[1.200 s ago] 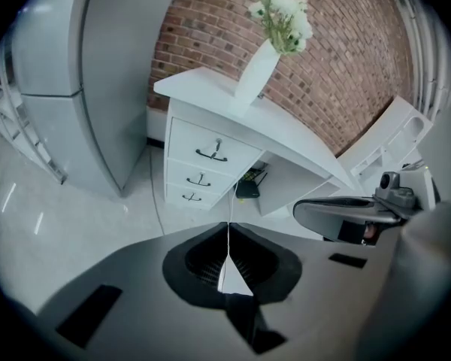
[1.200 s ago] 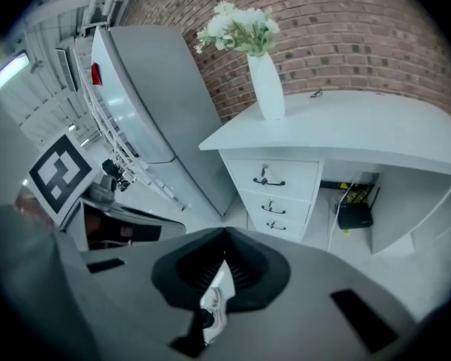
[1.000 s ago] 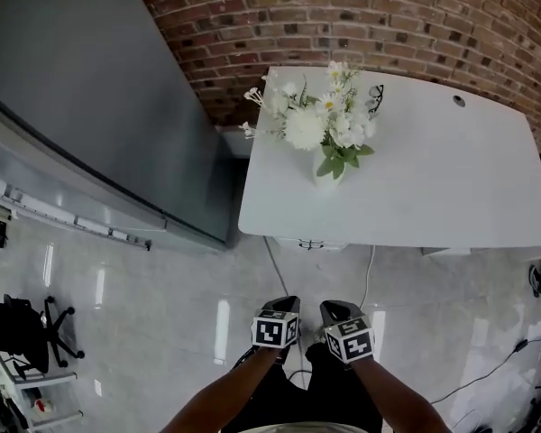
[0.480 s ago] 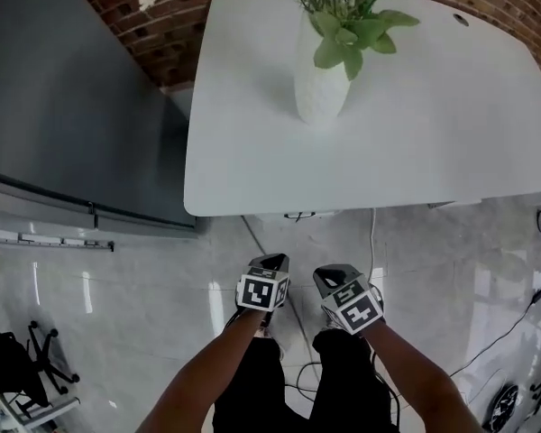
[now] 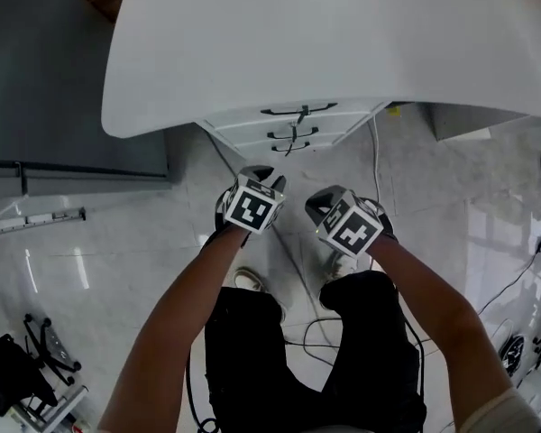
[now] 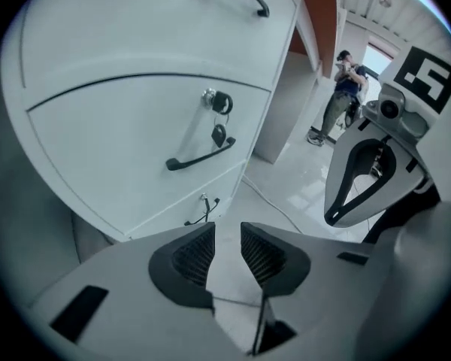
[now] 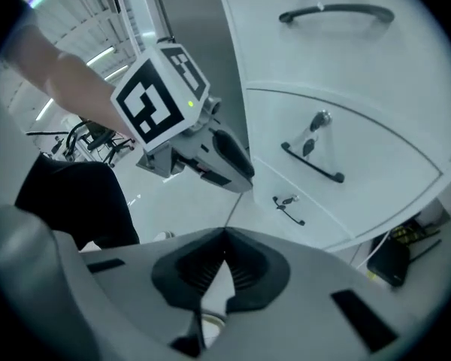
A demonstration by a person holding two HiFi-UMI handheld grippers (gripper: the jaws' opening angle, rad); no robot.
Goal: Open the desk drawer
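White drawers, shut, stacked beneath the surface, fronts facing the person, dark handles lying crosswise; left hand-held gripper has just been opening, narrow, empty; right hand-held gripper closed, empty.

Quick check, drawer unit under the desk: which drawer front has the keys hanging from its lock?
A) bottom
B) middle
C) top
B: in the left gripper view the keys hang from a lock on the middle drawer, just above its handle.
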